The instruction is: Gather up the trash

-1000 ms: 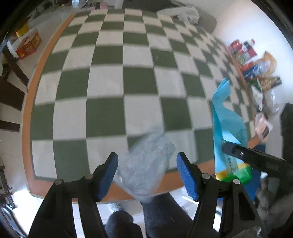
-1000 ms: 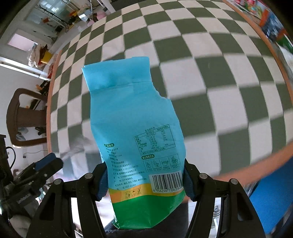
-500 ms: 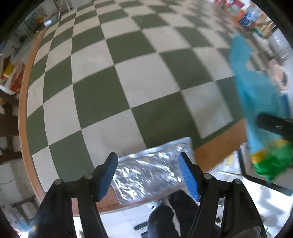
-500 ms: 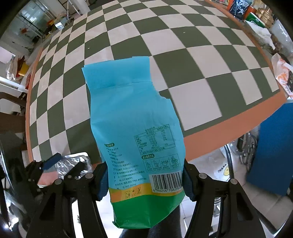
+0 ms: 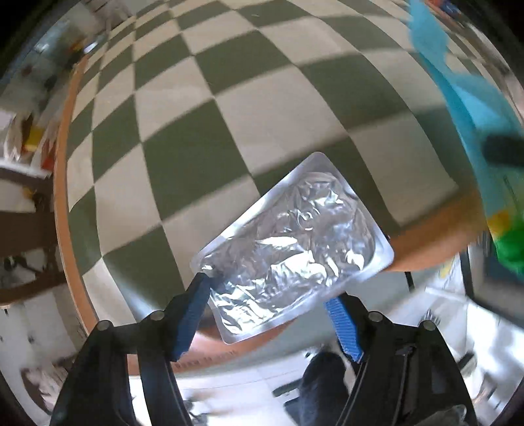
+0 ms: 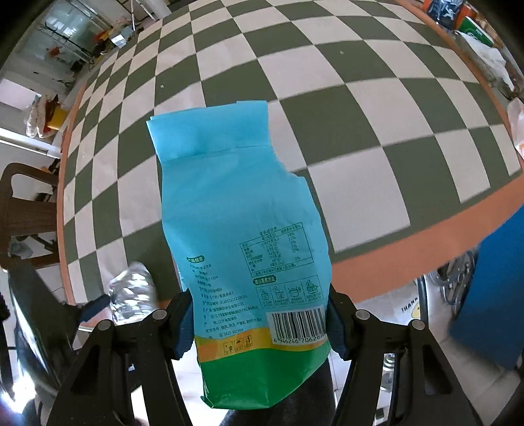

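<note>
Nearest, the right gripper (image 6: 258, 322) is clamped on the lower part of a blue snack bag (image 6: 244, 236), its blue pads pressed against both edges just above the yellow-and-green bottom band; the bag stands upright between the fingers, barcode and print facing the lens, its torn top over the checkered table (image 6: 344, 108). To its left, the left gripper (image 5: 270, 316) holds a crumpled silver foil pouch (image 5: 291, 245): the left pad touches the pouch's near corner, the right pad lies partly behind its lower edge, and the fingers stand fairly wide, so a firm pinch cannot be confirmed. The pouch is tilted, its far end raised over the table's orange rim (image 5: 432, 242). Compared with half a second earlier, the pouch, then lying flat and low between the pads at the table edge, now sits higher and angled up to the right, while the blue bag keeps the same seat in the right gripper. Farther off, a brown chair (image 6: 23, 209) stands left of the table, and packaged goods (image 6: 458, 16) line its far right edge.
</note>
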`<state>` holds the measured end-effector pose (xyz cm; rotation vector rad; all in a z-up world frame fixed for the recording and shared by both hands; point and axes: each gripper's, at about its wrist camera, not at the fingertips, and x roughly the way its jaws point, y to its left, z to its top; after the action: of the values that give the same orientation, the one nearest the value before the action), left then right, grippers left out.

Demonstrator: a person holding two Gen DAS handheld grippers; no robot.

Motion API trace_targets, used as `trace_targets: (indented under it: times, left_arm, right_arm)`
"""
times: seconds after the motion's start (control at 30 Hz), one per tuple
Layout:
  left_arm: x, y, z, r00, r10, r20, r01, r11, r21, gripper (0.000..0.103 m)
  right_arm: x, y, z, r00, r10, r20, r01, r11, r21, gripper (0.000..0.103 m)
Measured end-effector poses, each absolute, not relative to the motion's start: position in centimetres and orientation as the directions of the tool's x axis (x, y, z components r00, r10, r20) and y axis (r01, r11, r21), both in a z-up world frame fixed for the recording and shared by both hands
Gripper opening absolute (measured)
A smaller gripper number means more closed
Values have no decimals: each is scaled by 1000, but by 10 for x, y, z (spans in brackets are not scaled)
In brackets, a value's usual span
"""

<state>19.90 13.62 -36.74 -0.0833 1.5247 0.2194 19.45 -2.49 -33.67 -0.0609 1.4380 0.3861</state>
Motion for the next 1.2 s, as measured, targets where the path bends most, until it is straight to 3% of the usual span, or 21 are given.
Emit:
trace_targets:
  times: [0.07,0.17,0.3,0.5,0.77,0.8,0.9,1.07,1.2]
  left_arm:
    - [206,143,-367,24,87,-996,-243,967,78,72]
    - [211,146,-352,31,28,-999,-263,965,19,67]
    - [205,135,-324,53,0,-999,-148,989,-8,68]
    - [207,111,-327,-10,44,-999,-9,999,44,69]
    - [239,99,-379,-104,130,-986,277,956,96,69]
    - [236,96,-380,-107,138,-985,301,948,100,75]
    - [248,91,-389,-137,108,-985,340,939,55,75]
    - [256,87,-394,-129,76,-989,326,945,30,67]
    - [253,101,-390,-114,19,-993,180,984,-2,47]
  right_arm:
    - [202,-25,-336,83,232,-969,-290,936,199,66]
    - [211,-27,-340,66,246,-967,-279,935,219,66]
    - [216,-34,-340,47,280,-959,-268,928,258,66]
    - [222,-43,-347,7,319,-948,-232,922,309,66]
    - [225,-47,-354,2,311,-950,-237,923,302,66]
    - [225,-46,-355,1,309,-951,-238,924,300,66]
    - [225,-44,-358,1,297,-955,-244,926,288,66]
    - [225,-39,-362,2,292,-956,-243,928,283,66]
    - [223,-39,-362,7,299,-954,-234,928,289,66]
